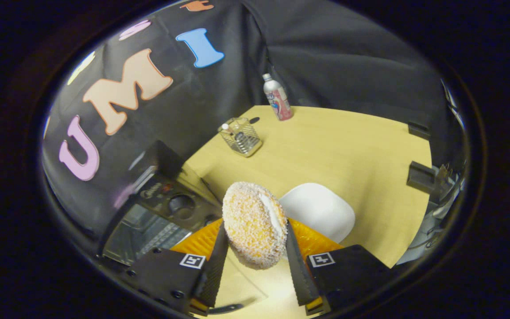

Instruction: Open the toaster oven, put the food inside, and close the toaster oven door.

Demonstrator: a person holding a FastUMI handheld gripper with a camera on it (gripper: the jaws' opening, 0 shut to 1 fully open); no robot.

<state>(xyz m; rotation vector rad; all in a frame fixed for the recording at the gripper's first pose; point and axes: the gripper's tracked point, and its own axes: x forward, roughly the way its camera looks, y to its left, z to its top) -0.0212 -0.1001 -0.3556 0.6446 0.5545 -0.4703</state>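
Between the fingers of the gripper (255, 259), a round sugar-coated bun with a cream-filled slit, here called the pastry (255, 230), is pinched on edge, one finger pressing each flank; the claw is thus clenched on the food and carries it clear of the table (348, 146). Just beyond the fingers, on the far side of the pastry, lies an empty white plate (321, 208), and under the fingertips an orange ribbed mat (312, 241) shows on both sides. To the left of the fingers and close beside them stands the toaster oven (157, 212): its dark control panel with knobs faces the camera, and the interior rack is visible with the glass door apparently let down towards the claw. Well beyond the fingers, near the booth's wall, stand a wire basket (240, 136) and a pink bottle (277, 97); two dark clamps (421, 176) sit at the table's edge off to the right.

Progress, as judged from this frame: the opening step appears done, since the oven cavity is exposed, and the food is off the plate and in the grip. Remaining are the transfer leftward into the cavity, release onto the rack, withdrawal of the claw, and the raising of the door until it is closed.
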